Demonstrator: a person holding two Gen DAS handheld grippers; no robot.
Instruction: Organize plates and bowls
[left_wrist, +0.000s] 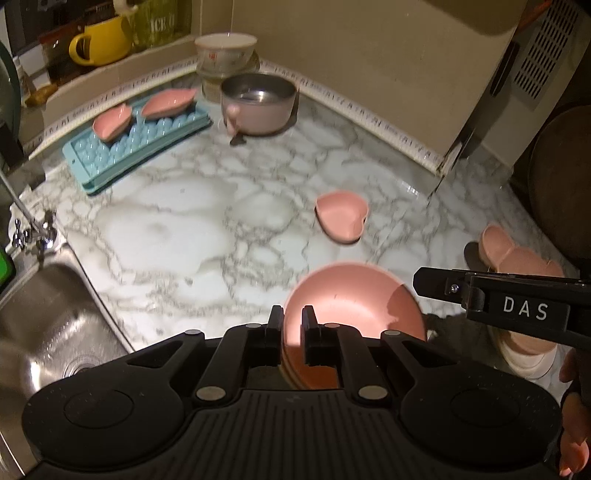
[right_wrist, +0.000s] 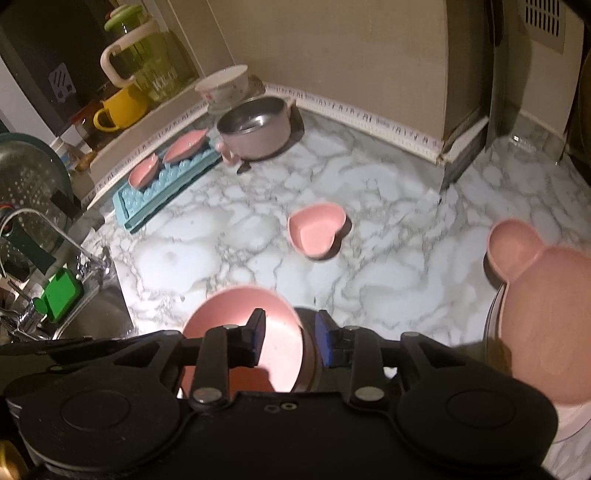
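Readable lettering

"DAS" is printed in white on the right gripper (left_wrist: 524, 310); "ICE" is read on the green pitcher (left_wrist: 160, 24).

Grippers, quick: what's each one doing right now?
Left gripper: shut on the round pink plate.
Right gripper: open around the plate's rim, holding nothing.

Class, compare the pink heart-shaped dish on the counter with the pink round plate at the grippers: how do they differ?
The heart-shaped dish is heart-shaped; the round plate is circular. The dish looks smaller and deeper, the plate broader and shallower. The dish sits alone on the marble counter; the plate is pinched at its rim by the left gripper. Both are pink.
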